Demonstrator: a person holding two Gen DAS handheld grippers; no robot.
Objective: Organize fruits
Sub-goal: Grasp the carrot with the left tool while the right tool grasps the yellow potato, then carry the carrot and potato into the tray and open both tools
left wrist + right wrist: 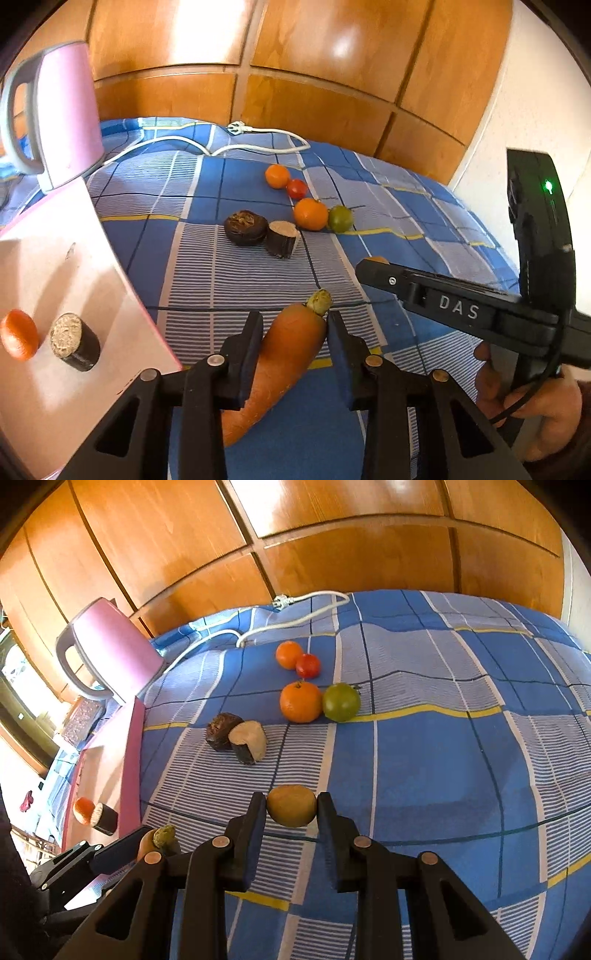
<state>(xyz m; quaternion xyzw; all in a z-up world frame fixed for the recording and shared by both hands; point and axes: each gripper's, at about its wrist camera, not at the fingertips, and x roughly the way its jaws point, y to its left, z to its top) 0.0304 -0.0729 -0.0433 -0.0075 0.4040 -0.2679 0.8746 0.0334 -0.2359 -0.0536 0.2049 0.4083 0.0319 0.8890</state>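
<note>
The left gripper [293, 326] has its fingers closed on a carrot [280, 354], green stub pointing far. The right gripper [291, 806] clamps a brownish kiwi [291, 805] between its fingers above the blue checked bedspread [443, 757]. Farther off lie two oranges [301, 701], a red tomato [307, 665] and a green tomato [341, 702]; the pink board [74, 295] sits left

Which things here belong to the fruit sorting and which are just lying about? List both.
Job: carrot in left gripper; kiwi in right gripper; two oranges, red tomato, green tomato, pink board.

Lying about: pink kettle, white power cord, blue checked cloth.
</note>
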